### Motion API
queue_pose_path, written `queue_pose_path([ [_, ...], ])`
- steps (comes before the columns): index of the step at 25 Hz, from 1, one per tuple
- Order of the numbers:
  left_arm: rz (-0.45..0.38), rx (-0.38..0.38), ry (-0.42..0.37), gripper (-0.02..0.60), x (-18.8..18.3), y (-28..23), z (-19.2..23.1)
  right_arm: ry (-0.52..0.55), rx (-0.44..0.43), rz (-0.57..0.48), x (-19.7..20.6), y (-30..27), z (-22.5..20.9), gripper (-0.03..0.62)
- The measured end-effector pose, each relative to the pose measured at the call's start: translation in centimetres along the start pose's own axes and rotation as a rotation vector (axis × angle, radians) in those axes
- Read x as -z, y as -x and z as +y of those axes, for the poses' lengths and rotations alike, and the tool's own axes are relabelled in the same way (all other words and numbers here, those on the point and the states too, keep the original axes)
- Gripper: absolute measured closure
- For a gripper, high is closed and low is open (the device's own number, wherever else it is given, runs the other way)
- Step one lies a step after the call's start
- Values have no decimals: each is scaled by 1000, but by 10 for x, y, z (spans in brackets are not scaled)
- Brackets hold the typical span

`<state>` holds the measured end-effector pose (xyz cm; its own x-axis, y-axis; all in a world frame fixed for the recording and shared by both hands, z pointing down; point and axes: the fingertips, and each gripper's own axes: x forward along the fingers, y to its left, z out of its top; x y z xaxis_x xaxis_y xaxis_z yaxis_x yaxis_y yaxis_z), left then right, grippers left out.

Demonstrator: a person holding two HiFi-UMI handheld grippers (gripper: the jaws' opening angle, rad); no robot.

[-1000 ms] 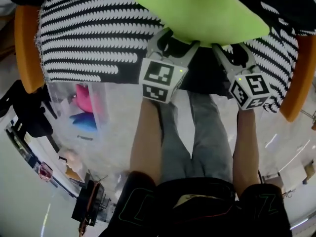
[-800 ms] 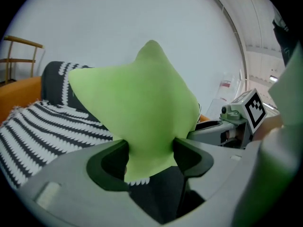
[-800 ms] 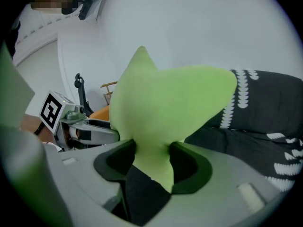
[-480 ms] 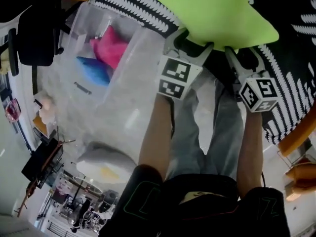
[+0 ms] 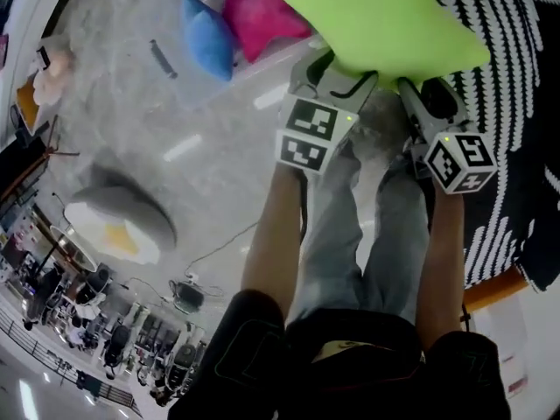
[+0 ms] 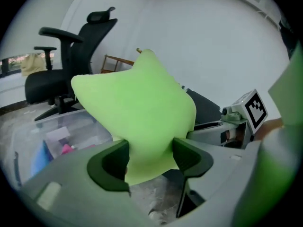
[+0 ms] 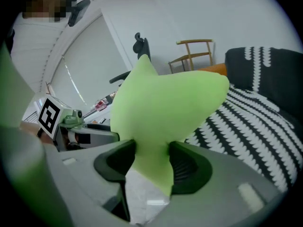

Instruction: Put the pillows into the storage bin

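Note:
A lime green pillow (image 5: 376, 16) hangs in the air, held by two of its corners. My left gripper (image 5: 337, 75) is shut on one corner of the green pillow (image 6: 137, 108), my right gripper (image 5: 413, 90) on another corner (image 7: 165, 103). The clear storage bin (image 5: 166, 68) stands at the upper left of the head view, with a blue pillow (image 5: 208, 42) and a pink pillow (image 5: 262, 16) inside. In the left gripper view the bin (image 6: 57, 134) lies below and left of the held pillow.
A black-and-white patterned sofa cover (image 5: 516, 147) with an orange armrest (image 5: 494, 291) is at the right. A fried-egg cushion (image 5: 114, 226) lies on the floor at the left. A black office chair (image 6: 71, 56) and a wooden chair (image 7: 194, 53) stand behind.
The green pillow, held in both grippers, has swung left, away from the sofa and toward the bin. The bin with the blue and pink pillows has come to the top of the view.

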<state>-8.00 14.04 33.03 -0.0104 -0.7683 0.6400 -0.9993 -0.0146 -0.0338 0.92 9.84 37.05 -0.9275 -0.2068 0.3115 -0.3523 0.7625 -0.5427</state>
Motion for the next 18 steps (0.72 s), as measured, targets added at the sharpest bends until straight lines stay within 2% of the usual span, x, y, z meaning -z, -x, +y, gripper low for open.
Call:
queue_pose_path([
  [3, -14, -93, 69, 282, 5, 29, 42, 28, -90, 49, -9, -37, 36, 367],
  [6, -13, -149, 118, 284, 3, 40, 83, 44, -139, 83, -21, -74, 58, 367],
  [10, -22, -212, 193, 282, -6, 30, 131, 51, -194, 115, -42, -126, 63, 367],
  [14, -21, -281, 314, 282, 3, 18, 168, 55, -250, 177, -45, -170, 63, 367],
  [18, 29, -379, 437, 284, 15, 10, 211, 48, -324, 276, -43, -223, 69, 368],
])
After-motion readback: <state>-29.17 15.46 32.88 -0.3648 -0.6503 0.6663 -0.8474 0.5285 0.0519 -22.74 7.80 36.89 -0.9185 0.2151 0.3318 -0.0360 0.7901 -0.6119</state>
